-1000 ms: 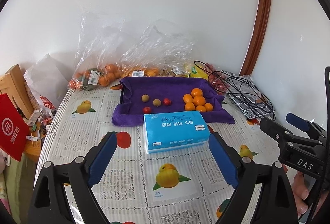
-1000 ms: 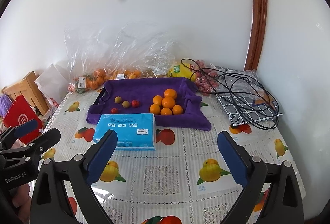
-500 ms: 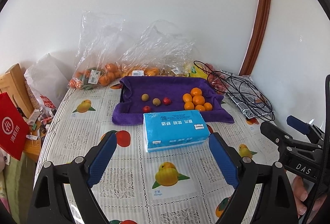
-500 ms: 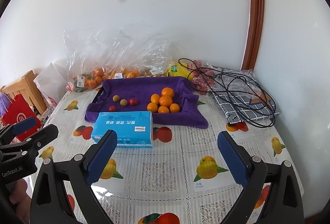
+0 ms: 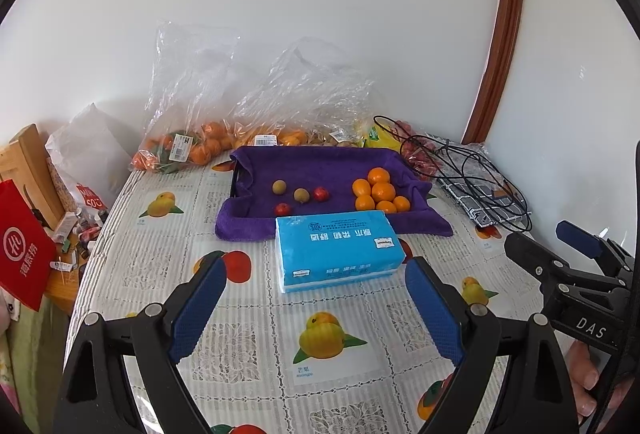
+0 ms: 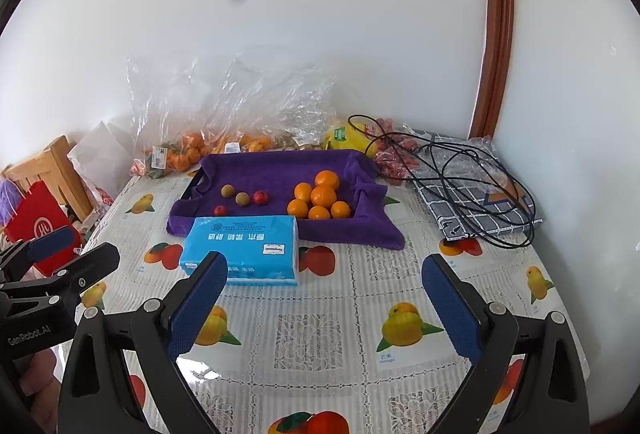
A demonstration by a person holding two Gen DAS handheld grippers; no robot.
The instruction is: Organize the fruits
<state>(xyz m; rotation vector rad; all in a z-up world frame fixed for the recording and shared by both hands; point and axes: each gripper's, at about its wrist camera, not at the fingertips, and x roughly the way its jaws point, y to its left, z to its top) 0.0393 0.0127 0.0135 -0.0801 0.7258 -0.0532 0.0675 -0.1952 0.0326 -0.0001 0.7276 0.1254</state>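
Observation:
A tray lined with a purple towel (image 5: 332, 166) (image 6: 280, 166) sits at the far middle of the table. On its right lies a pile of several oranges (image 5: 380, 192) (image 6: 320, 198). On its left lie two brown fruits (image 5: 279, 187) (image 6: 227, 190) and two small red fruits (image 5: 321, 193) (image 6: 260, 197). My left gripper (image 5: 316, 274) is open and empty, held above the table in front of a blue tissue pack (image 5: 340, 250). My right gripper (image 6: 324, 274) is open and empty, to the right of that tissue pack (image 6: 244, 248).
Clear plastic bags of oranges (image 5: 188, 146) and other fruit lie against the wall behind the tray. A black cable (image 6: 472, 186) lies on a checked cloth at the right. A red bag (image 5: 24, 246) and a wooden chair (image 6: 52, 170) stand off the left edge.
Both grippers have drawn back slightly from the tray, so the table's contents look a little farther away. Both stay open and empty.

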